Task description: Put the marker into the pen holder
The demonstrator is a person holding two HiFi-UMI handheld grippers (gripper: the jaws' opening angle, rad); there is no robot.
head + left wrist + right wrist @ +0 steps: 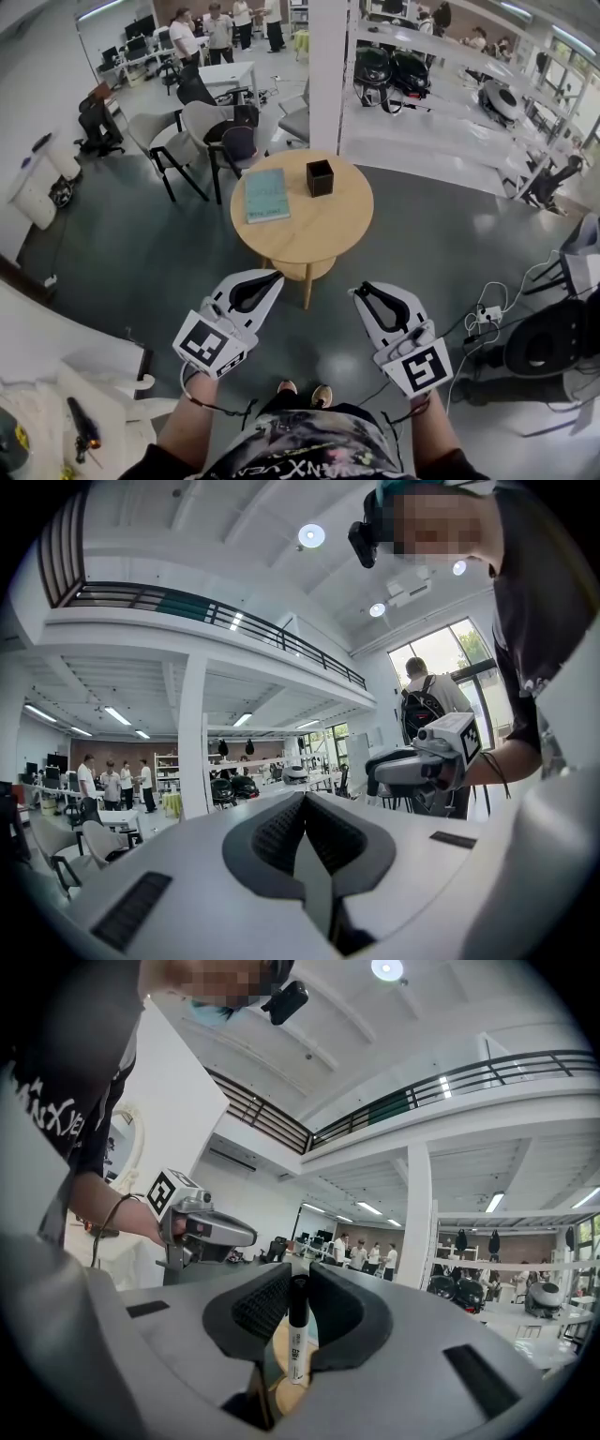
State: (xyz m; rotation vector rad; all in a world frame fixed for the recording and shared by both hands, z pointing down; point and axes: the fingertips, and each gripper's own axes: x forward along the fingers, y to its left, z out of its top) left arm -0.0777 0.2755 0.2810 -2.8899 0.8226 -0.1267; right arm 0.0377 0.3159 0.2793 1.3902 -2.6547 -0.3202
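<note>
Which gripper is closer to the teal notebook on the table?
Left. In the head view the left gripper is straight below the notebook; the right gripper, holding the marker, is off to its lower right.

in the right gripper view the label on the marker (297, 1321) is too small and blurred to read, and the table (281, 1342) shows only as a sliver through the gap below it, the rest hidden behind the gripper's body. in the head view that marker is lost between the pads of my right gripper (360, 288), the inside of the pen holder (320, 177) is too dark to see into, and the print on the book (266, 194) is too small to read.
</note>
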